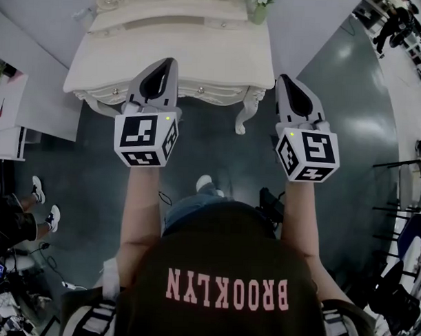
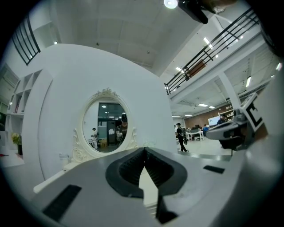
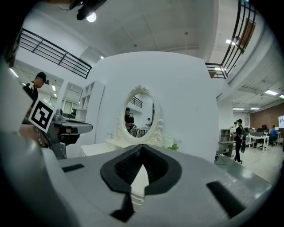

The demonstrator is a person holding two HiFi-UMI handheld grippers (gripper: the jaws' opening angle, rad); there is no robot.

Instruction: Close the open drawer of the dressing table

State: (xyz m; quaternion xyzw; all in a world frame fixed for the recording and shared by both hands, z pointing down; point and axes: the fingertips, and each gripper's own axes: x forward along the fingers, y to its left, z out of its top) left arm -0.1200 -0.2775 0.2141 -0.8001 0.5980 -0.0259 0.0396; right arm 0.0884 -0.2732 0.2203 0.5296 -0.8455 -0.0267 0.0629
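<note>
The white dressing table (image 1: 221,57) stands ahead of me, with small knobs (image 1: 116,92) along its carved front. From above I cannot tell whether a drawer stands out. My left gripper (image 1: 166,63) hangs over the table's front edge, shut and empty. My right gripper (image 1: 283,79) is just right of the table's front right leg (image 1: 243,113), also shut and empty. In the left gripper view the left gripper (image 2: 144,151) points level at the oval mirror (image 2: 106,126). The right gripper (image 3: 142,149) faces the mirror (image 3: 141,113) too.
A vase of flowers (image 1: 259,7) stands at the table's back right corner. A white shelf unit (image 1: 9,122) is at the left, with a seated person (image 1: 8,222) below it. Racks (image 1: 402,205) line the right side. My shoe (image 1: 204,183) shows on the dark floor.
</note>
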